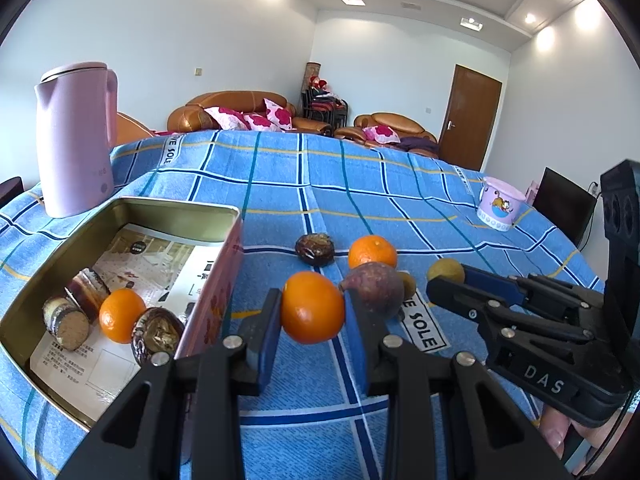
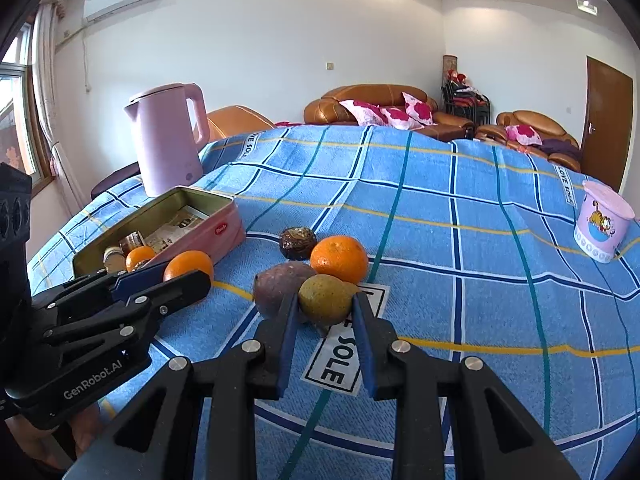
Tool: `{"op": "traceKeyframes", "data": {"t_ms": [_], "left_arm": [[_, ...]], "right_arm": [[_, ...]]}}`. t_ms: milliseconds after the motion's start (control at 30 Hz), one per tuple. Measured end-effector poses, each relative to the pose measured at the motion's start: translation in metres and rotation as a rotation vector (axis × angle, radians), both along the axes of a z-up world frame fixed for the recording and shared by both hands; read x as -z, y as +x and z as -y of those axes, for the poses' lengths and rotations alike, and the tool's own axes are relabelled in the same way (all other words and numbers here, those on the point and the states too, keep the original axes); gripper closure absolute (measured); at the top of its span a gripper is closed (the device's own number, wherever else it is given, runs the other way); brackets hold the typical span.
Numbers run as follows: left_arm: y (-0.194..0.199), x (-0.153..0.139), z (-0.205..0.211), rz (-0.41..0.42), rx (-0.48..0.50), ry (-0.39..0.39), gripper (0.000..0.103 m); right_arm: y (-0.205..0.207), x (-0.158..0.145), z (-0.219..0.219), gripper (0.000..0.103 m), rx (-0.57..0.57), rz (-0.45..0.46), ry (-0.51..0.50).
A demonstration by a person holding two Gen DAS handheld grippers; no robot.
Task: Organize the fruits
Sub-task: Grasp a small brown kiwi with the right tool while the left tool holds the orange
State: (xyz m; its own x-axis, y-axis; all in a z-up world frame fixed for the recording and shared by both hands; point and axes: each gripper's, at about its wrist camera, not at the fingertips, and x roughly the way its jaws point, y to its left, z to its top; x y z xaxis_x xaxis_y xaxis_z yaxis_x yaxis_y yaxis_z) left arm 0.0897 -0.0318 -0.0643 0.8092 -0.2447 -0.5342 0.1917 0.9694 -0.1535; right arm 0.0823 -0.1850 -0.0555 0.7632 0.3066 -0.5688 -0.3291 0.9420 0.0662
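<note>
My left gripper (image 1: 312,300) is shut on an orange (image 1: 312,307), just right of the open tin box (image 1: 176,204). The right wrist view shows that gripper (image 2: 186,272) and its orange (image 2: 188,266) beside the tin (image 2: 200,192). My right gripper (image 2: 325,300) is shut on a yellow-green fruit (image 2: 326,298); it also shows at the right of the left wrist view (image 1: 446,276). On the cloth lie a purple fruit (image 2: 280,288), another orange (image 2: 339,258) and a dark wrinkled fruit (image 2: 298,243). Inside the tin are an orange (image 1: 120,314), a dark wrinkled fruit (image 1: 156,336) and brown log-like pieces (image 1: 68,320).
A pink kettle (image 2: 168,140) stands behind the tin at the far left. A pink cartoon cup (image 2: 602,220) sits at the right edge of the blue checked cloth (image 2: 440,240). A small green fruit (image 1: 408,284) peeks from behind the purple fruit. Sofas line the far wall.
</note>
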Motion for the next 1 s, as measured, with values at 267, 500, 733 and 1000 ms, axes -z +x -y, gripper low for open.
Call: {"op": "traceKeyframes", "data": {"t_ms": [267,500,733,1000], "left_arm": [[-0.004,-0.002,0.0,0.029,-0.003,0.003,0.071],[-0.007,-0.004,0.001,0.051,-0.011,0.009,0.071],[-0.012,-0.006,0.003,0.077,-0.026,0.027,0.071],[-0.019,-0.009,0.005,0.119,-0.04,0.052,0.071]], "right_arm": [[-0.007,-0.004,0.0,0.074,-0.003,0.041,0.012],[-0.011,-0.007,0.002,0.074,-0.003,0.07,0.022],[-0.017,-0.009,0.003,0.074,-0.003,0.099,0.03],[-0.022,-0.011,0.005,0.074,-0.002,0.129,0.037]]}}
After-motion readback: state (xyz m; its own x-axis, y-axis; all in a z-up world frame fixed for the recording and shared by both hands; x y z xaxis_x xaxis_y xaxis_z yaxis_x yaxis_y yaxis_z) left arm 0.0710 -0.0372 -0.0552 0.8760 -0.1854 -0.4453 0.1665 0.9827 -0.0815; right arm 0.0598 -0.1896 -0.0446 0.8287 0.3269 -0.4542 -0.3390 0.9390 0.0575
